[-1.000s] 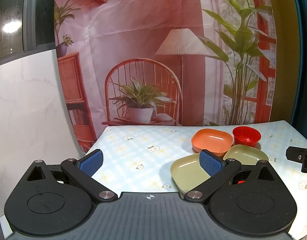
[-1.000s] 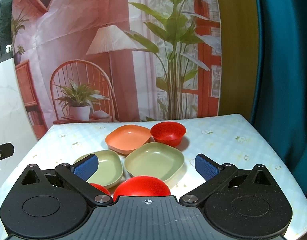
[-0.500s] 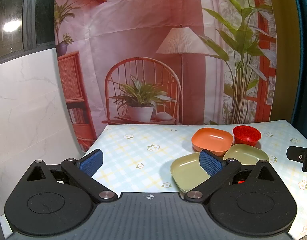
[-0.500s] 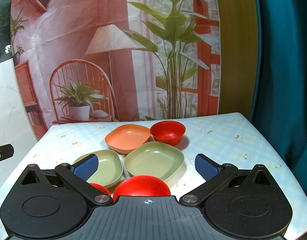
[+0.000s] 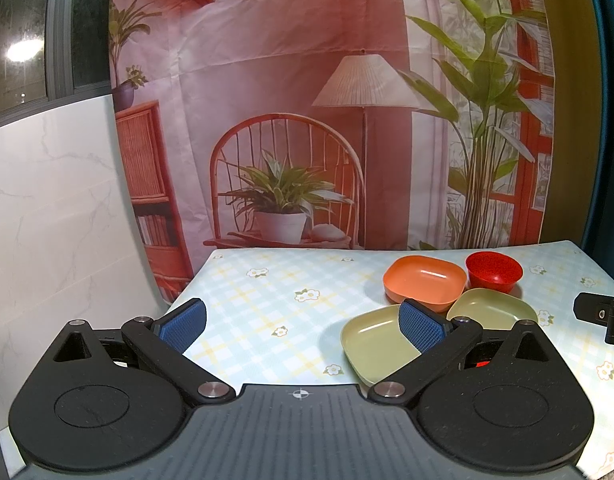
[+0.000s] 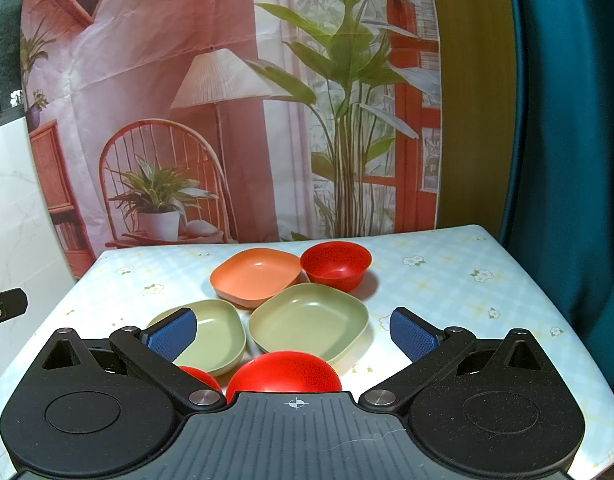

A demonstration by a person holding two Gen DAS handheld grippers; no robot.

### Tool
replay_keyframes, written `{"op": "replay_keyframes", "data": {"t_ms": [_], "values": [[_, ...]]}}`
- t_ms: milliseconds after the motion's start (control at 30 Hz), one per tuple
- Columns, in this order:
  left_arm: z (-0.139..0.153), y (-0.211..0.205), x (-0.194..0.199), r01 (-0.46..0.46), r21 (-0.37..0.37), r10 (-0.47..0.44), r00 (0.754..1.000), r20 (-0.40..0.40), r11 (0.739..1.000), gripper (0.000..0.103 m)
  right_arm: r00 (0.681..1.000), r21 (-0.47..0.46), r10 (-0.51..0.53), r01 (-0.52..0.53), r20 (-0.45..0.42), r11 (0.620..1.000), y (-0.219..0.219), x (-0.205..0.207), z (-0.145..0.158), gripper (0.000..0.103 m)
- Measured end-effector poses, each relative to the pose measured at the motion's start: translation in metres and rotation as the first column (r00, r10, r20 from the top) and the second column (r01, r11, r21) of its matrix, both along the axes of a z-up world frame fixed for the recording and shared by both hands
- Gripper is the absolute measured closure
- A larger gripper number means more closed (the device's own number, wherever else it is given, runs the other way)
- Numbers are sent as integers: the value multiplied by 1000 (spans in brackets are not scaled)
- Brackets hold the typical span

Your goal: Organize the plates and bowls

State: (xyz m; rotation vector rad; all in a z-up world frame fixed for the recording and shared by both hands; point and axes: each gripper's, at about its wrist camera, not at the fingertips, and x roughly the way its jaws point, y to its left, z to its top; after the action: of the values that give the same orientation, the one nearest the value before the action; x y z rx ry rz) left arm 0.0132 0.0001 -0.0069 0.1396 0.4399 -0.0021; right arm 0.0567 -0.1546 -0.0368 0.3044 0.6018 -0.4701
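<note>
Plates (image 6: 309, 322) beneath both wide-spread jaws

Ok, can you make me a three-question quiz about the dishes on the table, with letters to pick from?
1. Where is the upright red bowl?
A. at the far end of the group, beside the orange plate
B. on the floor
C. inside a green plate

2. How many green plates are there?
A. none
B. two
C. five

3. What is the right gripper doing?
A. squeezing the orange plate
B. squeezing a green plate
C. open and holding nothing

Answers:
1. A, because the right wrist view shows it next to the orange plate, behind the others.
2. B, because one green plate sits left and one sits right.
3. C, because its blue pads are spread wide with nothing between them.
</note>
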Motion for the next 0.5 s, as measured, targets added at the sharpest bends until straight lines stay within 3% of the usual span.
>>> {"op": "replay_keyframes", "data": {"t_ms": [500], "values": [[1, 0, 0, -6, -11, 6, 1000, 6, 1000, 0, 1000, 1, 2, -2, 3, 1000, 0, 0, 1, 0]]}}
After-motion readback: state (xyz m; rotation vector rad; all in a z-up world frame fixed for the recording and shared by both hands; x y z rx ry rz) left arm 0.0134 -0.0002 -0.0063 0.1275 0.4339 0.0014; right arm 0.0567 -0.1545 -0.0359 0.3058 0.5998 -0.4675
